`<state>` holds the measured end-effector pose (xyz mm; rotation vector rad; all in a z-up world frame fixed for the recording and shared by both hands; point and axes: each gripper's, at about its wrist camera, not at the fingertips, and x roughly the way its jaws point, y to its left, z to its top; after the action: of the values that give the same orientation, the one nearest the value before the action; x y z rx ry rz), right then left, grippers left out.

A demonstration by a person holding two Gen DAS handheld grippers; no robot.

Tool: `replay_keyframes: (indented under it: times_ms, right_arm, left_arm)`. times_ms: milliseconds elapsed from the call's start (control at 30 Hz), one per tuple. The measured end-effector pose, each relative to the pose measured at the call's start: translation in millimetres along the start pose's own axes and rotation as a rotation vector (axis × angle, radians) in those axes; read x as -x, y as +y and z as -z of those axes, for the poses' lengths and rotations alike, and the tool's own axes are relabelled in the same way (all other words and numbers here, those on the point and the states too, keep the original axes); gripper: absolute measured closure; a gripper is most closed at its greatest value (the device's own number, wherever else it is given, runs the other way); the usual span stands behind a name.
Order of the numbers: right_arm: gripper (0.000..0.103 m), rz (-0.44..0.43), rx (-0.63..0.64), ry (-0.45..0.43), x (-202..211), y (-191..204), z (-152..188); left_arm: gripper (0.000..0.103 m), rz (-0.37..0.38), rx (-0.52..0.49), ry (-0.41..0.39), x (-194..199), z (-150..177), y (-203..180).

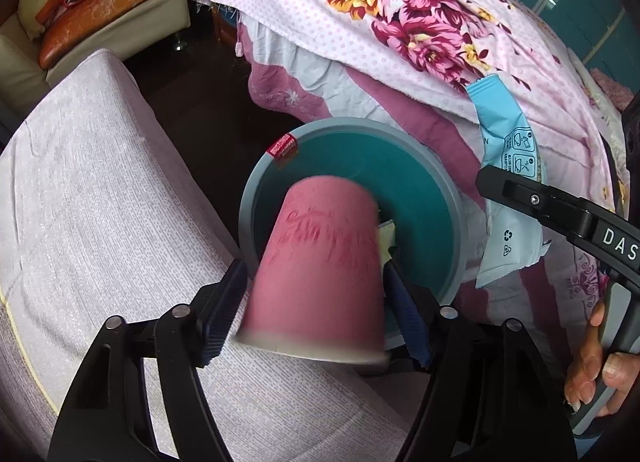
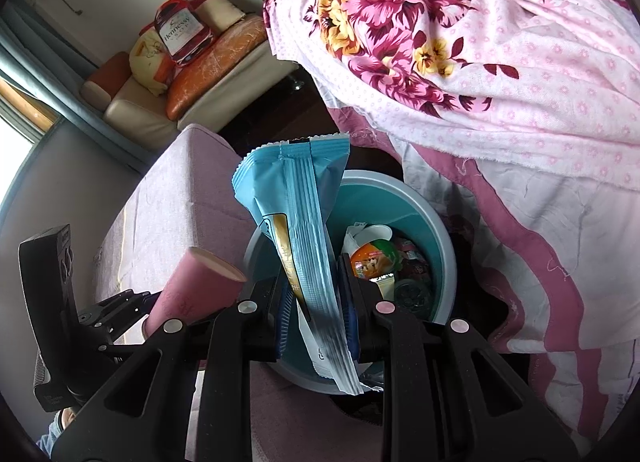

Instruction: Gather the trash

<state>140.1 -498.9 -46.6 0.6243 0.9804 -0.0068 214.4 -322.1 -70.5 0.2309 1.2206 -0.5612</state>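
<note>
The round teal plastic bin (image 2: 436,230) is sitting at six o'clock below the floral pink bedspread (image 2: 500,62), already holding wrappers. The pink paper cup (image 1: 320,266), light and easily crushed, is hanging blurred between the left gripper (image 1: 316,302) jaws, which are standing apart and seemingly no longer pinching it. The right gripper (image 2: 316,318) is clamping the crinkly blue plastic wrapper (image 2: 296,202), slippery and limp, best pinched mid-length.

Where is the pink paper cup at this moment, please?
In the left wrist view the pink paper cup sits upside down between the left gripper's fingers, over the near rim of the teal bin.
</note>
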Motion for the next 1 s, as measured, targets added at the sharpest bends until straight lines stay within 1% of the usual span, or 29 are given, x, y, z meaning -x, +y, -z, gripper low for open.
replay_keyframes:
  times_ms: [33, 67, 167, 300, 600, 767, 867, 933, 1000]
  right_arm:
    - [0.082, 0.003, 0.001, 0.001, -0.4, 0.5, -0.6]
    - [0.082, 0.006, 0.001, 0.000, -0.6, 1.1, -1.4]
    - [0.082, 0.014, 0.003, -0.001, -1.2, 4.4, -2.7]
    - [0.081, 0.020, 0.012, 0.006, -5.5, 5.7, -4.1]
    - [0.080, 0.037, 0.043, 0.047, -21.4, 19.5, -3.1]
    - [0.080, 0.052, 0.061, 0.061, -28.0, 27.5, -1.4]
    - [0.079, 0.065, 0.073, 0.073, -32.8, 33.3, -0.8]
    - [0.078, 0.074, 0.085, 0.081, -35.9, 38.5, -0.1]
    - [0.078, 0.085, 0.097, 0.085, -38.6, 42.6, 0.1]
  left_arm:
    - [0.019, -0.007, 0.003, -0.004, 0.2, -0.7, 0.6]
    - [0.013, -0.017, 0.006, -0.010, 1.2, -0.6, 0.8]
    - [0.010, -0.045, 0.009, -0.024, 4.2, -1.4, 2.9]
    - [0.009, -0.062, 0.030, -0.024, 7.5, 3.0, 12.7]
    - [0.009, -0.056, 0.116, -0.017, 13.9, 16.2, 40.1]
    - [0.009, -0.045, 0.140, -0.009, 13.0, 23.3, 51.2]
    - [0.009, -0.050, 0.149, -0.011, 13.2, 28.5, 56.2]
    - [0.009, -0.039, 0.163, -0.012, 13.8, 32.0, 60.5]
    - [0.007, -0.031, 0.182, -0.017, 15.0, 35.8, 65.8]
